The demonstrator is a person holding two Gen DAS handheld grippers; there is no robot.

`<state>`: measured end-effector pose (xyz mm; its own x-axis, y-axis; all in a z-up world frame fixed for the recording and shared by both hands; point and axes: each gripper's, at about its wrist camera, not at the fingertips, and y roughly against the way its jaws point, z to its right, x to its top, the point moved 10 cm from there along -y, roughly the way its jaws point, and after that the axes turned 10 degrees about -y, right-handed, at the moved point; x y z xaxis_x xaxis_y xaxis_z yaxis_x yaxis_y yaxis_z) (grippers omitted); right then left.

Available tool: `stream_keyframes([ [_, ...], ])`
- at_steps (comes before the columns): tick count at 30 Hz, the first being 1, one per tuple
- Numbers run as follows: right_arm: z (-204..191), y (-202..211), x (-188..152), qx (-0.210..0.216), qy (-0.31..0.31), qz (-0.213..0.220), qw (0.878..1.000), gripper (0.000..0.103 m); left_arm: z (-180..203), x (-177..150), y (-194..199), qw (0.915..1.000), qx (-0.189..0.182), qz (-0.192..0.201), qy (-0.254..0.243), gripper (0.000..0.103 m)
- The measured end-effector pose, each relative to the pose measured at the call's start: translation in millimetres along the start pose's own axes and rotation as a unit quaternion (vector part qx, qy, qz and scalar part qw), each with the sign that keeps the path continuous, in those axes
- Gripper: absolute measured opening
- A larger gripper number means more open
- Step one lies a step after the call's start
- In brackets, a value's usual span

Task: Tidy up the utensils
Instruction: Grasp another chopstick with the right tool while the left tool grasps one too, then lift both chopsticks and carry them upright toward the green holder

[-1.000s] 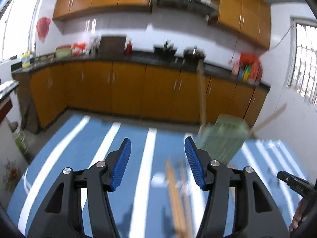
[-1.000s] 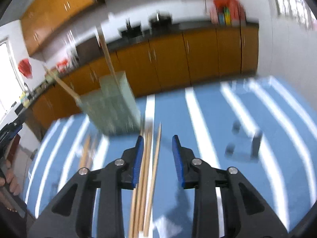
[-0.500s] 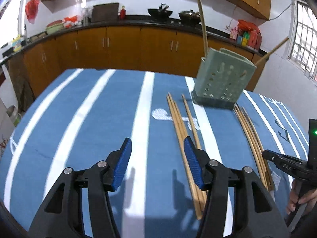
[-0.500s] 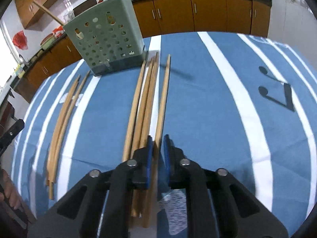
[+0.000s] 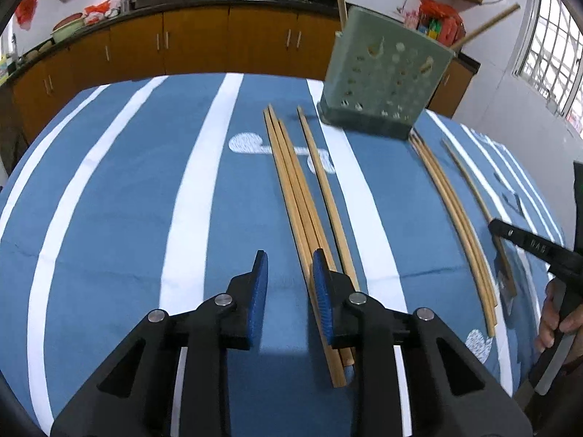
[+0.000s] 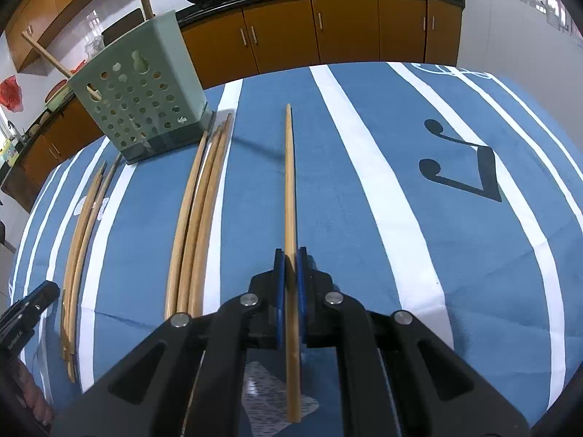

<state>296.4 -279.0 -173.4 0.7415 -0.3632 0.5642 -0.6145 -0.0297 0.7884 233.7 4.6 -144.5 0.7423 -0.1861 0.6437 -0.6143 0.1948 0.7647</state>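
Observation:
A green perforated utensil holder (image 5: pixel 382 73) stands at the far side of the blue striped table, with two chopsticks sticking out of it; it also shows in the right wrist view (image 6: pixel 142 94). Several wooden chopsticks (image 5: pixel 302 196) lie in front of my left gripper (image 5: pixel 289 284), which is open just above their near ends, its right finger over them. My right gripper (image 6: pixel 289 273) is shut on one chopstick (image 6: pixel 289 182) that points away over the table. Three more chopsticks (image 6: pixel 198 204) lie to its left.
The blue tablecloth (image 5: pixel 127 200) with white stripes covers the table. Another chopstick bundle (image 5: pixel 455 211) lies at the right in the left wrist view. Orange kitchen cabinets (image 5: pixel 218 36) run behind the table. A hand holds the other gripper's handle (image 5: pixel 557 320).
Both grippers have come down and forward to the table. My right gripper closed on one chopstick and moved it right, apart from its bundle. My left gripper narrowed over the left bundle.

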Motion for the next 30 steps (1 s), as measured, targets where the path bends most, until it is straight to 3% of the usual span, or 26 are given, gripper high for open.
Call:
stream_keyframes([
  [8, -6, 0, -3, 0.001, 0.014, 0.0, 1.0, 0.008, 6, 0, -4, 0.9995, 0.024, -0.005, -0.022, 0.023],
  [11, -8, 0, -5, -0.001, 0.023, 0.001, 1.0, 0.008, 3, 2, -6, 0.999, 0.039, -0.005, -0.023, 0.011],
  [21, -8, -7, 8, -0.001, 0.034, 0.008, 0.999, 0.008, -57, 16, -14, 0.9964, 0.081, -0.009, 0.022, 0.007],
  [30, -10, -11, 13, -0.009, 0.052, 0.028, 0.998, 0.008, -68, 16, -15, 0.9977, 0.048, 0.004, 0.049, 0.008],
])
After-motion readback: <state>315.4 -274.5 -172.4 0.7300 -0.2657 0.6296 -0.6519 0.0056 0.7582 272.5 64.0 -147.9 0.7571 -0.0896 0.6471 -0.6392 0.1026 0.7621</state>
